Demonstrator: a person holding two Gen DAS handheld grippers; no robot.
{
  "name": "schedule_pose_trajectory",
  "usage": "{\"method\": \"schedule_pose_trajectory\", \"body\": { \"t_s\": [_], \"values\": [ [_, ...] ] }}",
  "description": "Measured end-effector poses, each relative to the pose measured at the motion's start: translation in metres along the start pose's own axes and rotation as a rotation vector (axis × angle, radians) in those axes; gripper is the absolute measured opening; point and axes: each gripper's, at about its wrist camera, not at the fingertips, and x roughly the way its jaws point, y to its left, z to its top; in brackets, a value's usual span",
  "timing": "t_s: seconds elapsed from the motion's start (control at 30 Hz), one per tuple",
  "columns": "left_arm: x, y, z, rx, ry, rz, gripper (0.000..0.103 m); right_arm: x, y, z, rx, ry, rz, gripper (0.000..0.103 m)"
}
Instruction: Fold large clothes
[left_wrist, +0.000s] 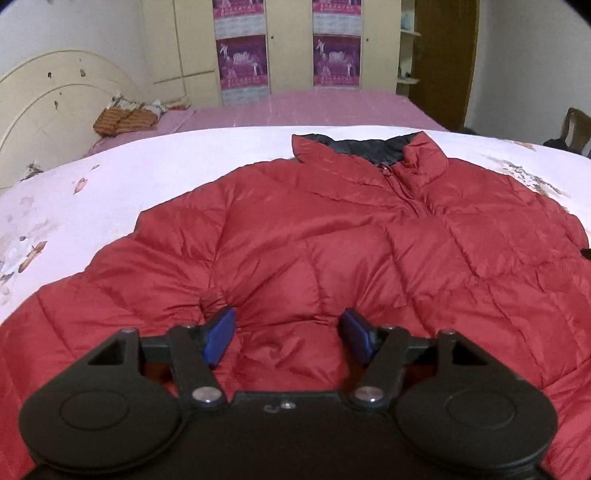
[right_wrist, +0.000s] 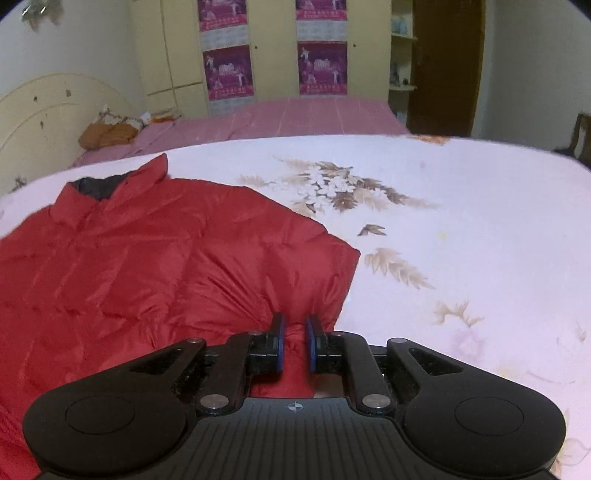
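Dim indoor light, soft focus, fisheye warp w/ dark corners.

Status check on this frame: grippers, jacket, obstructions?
Left gripper open over red puffer jacket. Right gripper shut on jacket's hem. Jacket flat on floral bedspread, unfolded. Nothing in the way.

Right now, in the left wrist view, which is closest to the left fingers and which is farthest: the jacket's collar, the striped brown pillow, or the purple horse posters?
1. Dark-lined collar of the red puffy jacket, ahead.
2. Striped brown pillow, far left, by the headboard.
3. Purple horse posters, on the back cupboard doors.
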Motion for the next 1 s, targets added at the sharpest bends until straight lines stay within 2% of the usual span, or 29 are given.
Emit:
{"method": "schedule_pose_trajectory", "body": {
  "t_s": [0.07,0.17,0.3,0.4,0.43,0.47,0.77,0.8,0.83,0.87,0.9,0.93,0.97,1.0],
  "values": [
    [-0.009,0.000,0.004,0.007,0.010,0.013,0.061,-0.011,0.000,0.001,0.004,0.000,0.002,0.012],
    [-0.035,0.003,0.003,-0.021,-0.031,-0.003,0.061,-0.040,0.004,-0.004,-0.022,-0.030,0.008,0.012],
    [-0.046,0.004,-0.011,-0.032,-0.021,-0.016,0.061,-0.061,0.016,-0.019,-0.038,0.000,0.009,0.012],
    [-0.030,0.002,-0.019,-0.015,0.013,-0.005,0.064,-0.052,0.028,-0.033,-0.060,0.061,-0.006,0.012],
    [-0.028,0.003,-0.020,-0.017,0.015,0.000,0.068,-0.048,0.030,-0.037,-0.061,0.075,-0.013,0.012],
    [-0.025,0.004,-0.020,-0.021,0.024,0.008,0.070,-0.046,0.031,-0.040,-0.061,0.068,-0.019,0.012],
    [-0.025,0.008,-0.020,-0.037,0.027,-0.006,0.072,-0.043,0.040,-0.039,-0.085,0.076,-0.070,0.012],
    [-0.029,0.008,-0.019,-0.036,0.023,-0.003,0.076,-0.045,0.040,-0.037,-0.080,0.077,-0.074,0.012],
    [-0.034,0.008,-0.020,-0.031,0.011,0.020,0.094,-0.050,0.041,-0.035,-0.067,0.074,-0.072,0.012],
    [-0.040,0.009,-0.021,-0.022,-0.012,0.056,0.102,-0.057,0.042,-0.034,-0.057,0.063,-0.068,0.012],
    [-0.047,0.011,-0.024,-0.017,-0.039,0.076,0.103,-0.063,0.044,-0.034,-0.055,0.049,-0.065,0.014],
    [-0.051,0.015,-0.026,-0.022,-0.039,0.075,0.103,-0.069,0.047,-0.035,-0.057,0.038,-0.067,0.023],
    [-0.056,0.020,-0.029,-0.039,-0.033,0.069,0.103,-0.076,0.050,-0.036,-0.058,0.020,-0.076,0.060],
    [-0.061,0.027,-0.033,-0.055,-0.034,0.076,0.103,-0.083,0.054,-0.037,-0.066,-0.013,-0.085,0.079]
  ]
}}
